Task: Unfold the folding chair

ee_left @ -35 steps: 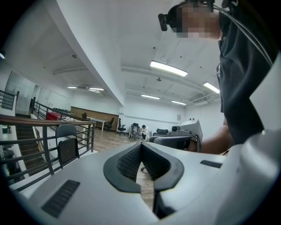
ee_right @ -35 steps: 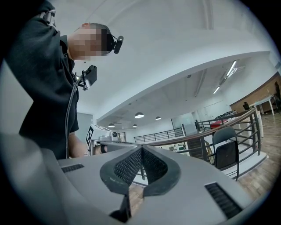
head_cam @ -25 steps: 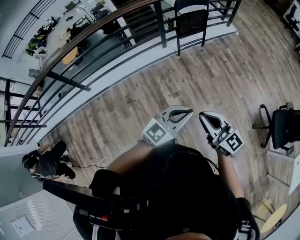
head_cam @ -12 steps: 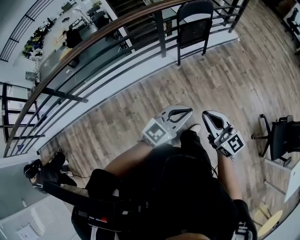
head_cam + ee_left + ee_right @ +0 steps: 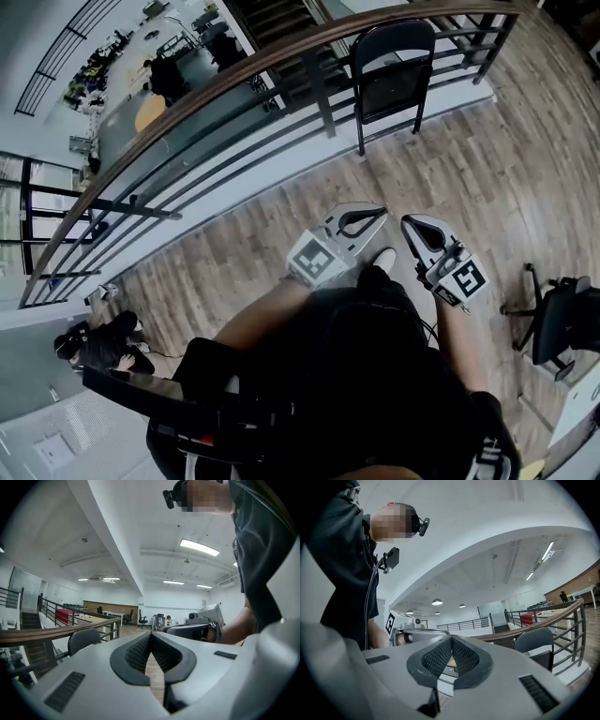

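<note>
Head view: approach step, we judge; folding chair (image 5: 392, 89) untouched ahead; left gripper (image 5: 380, 214), right gripper (image 5: 409, 224) clenched, empty. Next: reach chair, open jaws.

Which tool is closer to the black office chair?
Right. The right tool is on the office chair's side, though well apart from it; the left tool sits beyond the right one, farther from the chair.
</note>
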{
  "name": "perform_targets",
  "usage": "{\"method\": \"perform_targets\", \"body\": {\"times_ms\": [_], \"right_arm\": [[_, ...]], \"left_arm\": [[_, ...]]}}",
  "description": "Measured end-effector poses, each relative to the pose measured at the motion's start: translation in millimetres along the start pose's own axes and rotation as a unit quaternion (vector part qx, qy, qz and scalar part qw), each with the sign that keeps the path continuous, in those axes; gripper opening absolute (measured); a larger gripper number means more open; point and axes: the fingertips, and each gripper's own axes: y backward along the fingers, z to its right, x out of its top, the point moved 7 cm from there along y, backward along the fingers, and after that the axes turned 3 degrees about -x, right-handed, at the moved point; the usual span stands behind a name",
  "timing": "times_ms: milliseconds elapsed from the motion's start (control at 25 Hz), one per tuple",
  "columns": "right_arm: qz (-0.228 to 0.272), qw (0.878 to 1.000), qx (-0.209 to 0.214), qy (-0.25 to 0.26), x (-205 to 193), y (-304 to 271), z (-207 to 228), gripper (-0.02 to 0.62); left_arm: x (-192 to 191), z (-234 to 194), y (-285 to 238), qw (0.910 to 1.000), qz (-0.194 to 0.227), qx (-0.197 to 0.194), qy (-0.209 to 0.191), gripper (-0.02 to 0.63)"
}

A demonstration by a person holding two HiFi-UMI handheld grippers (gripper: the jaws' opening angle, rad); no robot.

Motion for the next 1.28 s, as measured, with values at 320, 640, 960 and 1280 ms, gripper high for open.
{"method": "perform_targets", "body": {"times_ms": [320, 640, 960, 1280], "right_arm": [[-0.028, 1.000, 0.010, 0.002, 6.6, -26.3, 120.2, -0.006], [-0.038, 0.999, 0.004, 0.000, 12.5, -82.1, 199.7, -0.006], [-0.044, 0.998, -0.046, -0.003, 15.0, -182.0, 275.3, -0.006], [-0.049, 0.995, -0.085, 0.002, 0.0, -268.4, 338.4, -0.006]], "left_arm": [[7.5, -75.6, -87.0, 0.9988, -0.007, 0.047, 0.007, 0.002], [6.0, -182.5, -126.0, 0.9973, -0.011, 0.072, 0.009, 0.002], [-7.4, -335.2, -142.9, 0.9977, -0.043, 0.050, 0.008, 0.002], [-35.4, -444.8, -170.2, 0.9982, -0.055, 0.016, 0.021, 0.002]]}}
